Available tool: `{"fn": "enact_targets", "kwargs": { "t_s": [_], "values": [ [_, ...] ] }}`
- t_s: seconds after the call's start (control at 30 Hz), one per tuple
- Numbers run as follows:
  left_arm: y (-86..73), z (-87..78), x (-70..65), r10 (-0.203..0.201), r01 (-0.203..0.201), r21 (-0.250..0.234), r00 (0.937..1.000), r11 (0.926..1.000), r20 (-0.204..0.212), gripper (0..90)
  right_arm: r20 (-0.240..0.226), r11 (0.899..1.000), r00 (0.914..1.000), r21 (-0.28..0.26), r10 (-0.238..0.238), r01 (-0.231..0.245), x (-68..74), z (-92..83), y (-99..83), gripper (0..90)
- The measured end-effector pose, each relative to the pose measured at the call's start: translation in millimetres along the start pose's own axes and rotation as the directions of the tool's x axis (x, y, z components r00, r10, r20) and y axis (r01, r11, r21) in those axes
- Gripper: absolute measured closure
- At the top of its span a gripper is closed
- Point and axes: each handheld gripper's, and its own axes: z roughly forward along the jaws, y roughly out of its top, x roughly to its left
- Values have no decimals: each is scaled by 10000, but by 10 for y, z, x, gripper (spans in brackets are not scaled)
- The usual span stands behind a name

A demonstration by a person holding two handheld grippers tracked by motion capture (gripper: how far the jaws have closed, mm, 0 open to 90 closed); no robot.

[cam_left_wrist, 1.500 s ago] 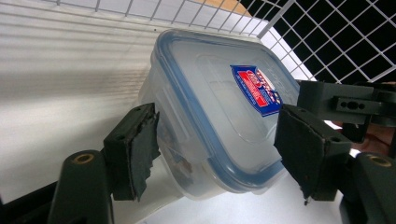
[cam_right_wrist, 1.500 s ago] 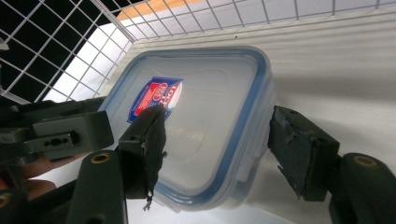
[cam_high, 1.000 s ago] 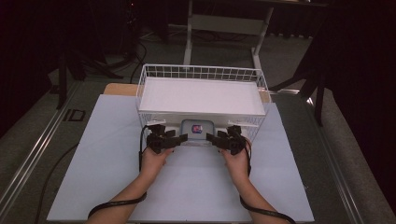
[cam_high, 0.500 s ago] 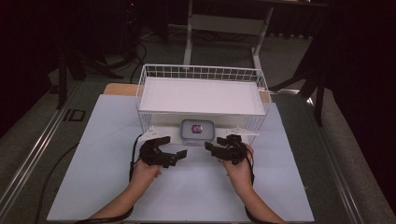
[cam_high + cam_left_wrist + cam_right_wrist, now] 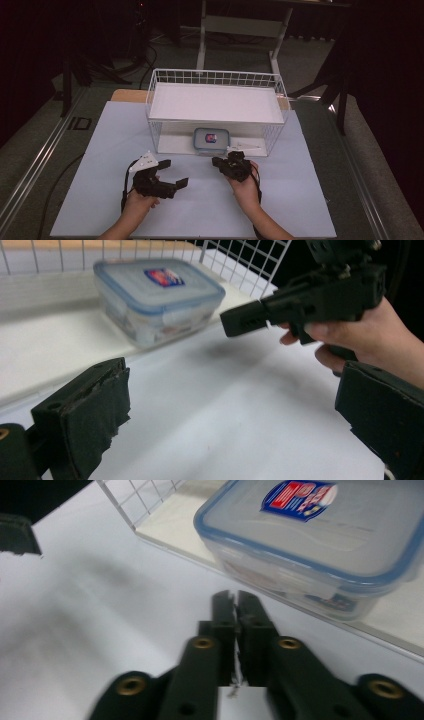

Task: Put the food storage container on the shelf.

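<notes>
Tools (image 5: 172, 175) apart, clear blue-rimmed box (image 5: 211, 140), red-blue label

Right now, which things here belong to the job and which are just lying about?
In the job:
- lidded plastic container on the lower shelf
- wire rack
- left gripper, open
- right gripper, shut, empty

Lying about:
- stand legs beyond the table
- white mat

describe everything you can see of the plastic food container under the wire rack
The food container is a small rounded-rectangle box that looks like clear plastic, with a translucent lid edged in blue and snap flaps folded down its sides. A red-and-blue label sits on the lid. The lid is on, and something reddish shows faintly through the wall. It sits flat and upright on the white bottom board of the wire rack, beneath its upper shelf, near the open front edge. Neither gripper touches it.
</notes>
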Motion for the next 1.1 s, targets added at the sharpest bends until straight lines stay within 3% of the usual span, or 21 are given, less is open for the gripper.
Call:
{"fn": "enact_targets", "kwargs": {
  "t_s": [0.37,0.67,1.1],
  "values": [
    [-211,98,7,84,-79,328,9999,9994,-137,22,501,9996,9984,-92,271,-267,-29,220,49,898],
    [-196,51,9,118,-120,-56,9993,9999,-358,22,859,9992,9955,-66,409,-405,-121,366,124,899],
    [-195,12,28,89,-95,-159,9993,9998,-373,22,1136,9979,9916,-277,612,-584,-227,543,286,899]
  ]
}}
